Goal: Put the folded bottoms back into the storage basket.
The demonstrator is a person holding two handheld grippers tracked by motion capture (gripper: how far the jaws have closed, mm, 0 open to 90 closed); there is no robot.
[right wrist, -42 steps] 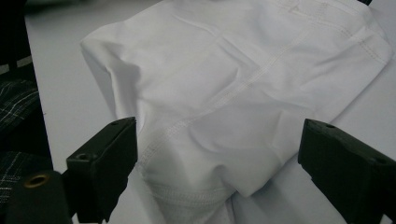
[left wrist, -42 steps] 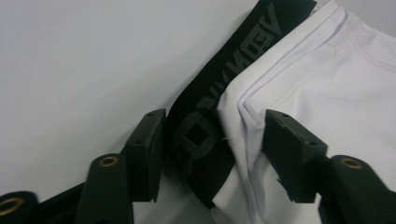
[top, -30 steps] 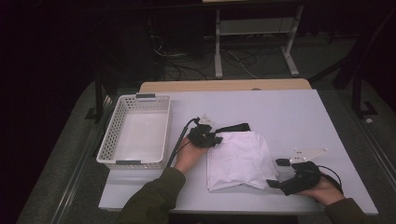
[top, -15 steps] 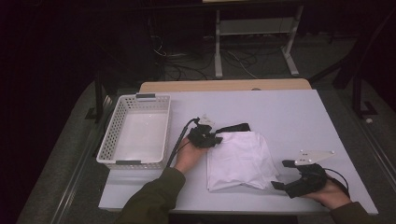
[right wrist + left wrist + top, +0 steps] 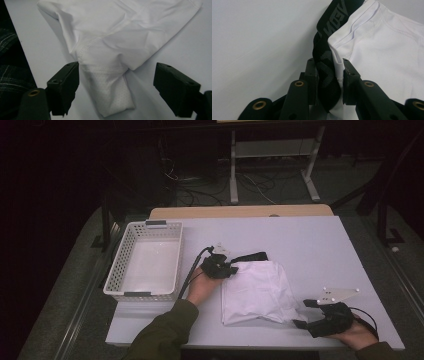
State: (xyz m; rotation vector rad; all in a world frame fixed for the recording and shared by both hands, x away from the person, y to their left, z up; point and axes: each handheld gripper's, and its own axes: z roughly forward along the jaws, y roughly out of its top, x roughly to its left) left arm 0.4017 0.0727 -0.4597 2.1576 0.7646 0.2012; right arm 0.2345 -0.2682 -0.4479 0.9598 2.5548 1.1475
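Since a second ago the right tongs (image 5: 301,313) have slid toward the near counter (image 5: 320,245) edge, jaws narrowing but open astride the white garment's (image 5: 257,290) corner, so closing late could miss it while the left tongs (image 5: 231,268) clamp its black waistband (image 5: 325,62).

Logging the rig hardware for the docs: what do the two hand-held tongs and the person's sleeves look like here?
Both tongs are matte black. The left tongs trail a black cable; their square-ended jaws carry brass-coloured rivets. The right tongs bear a pale grey three-cornered plate with small dark holes, and a black cable loops behind them. The left sleeve is olive green.
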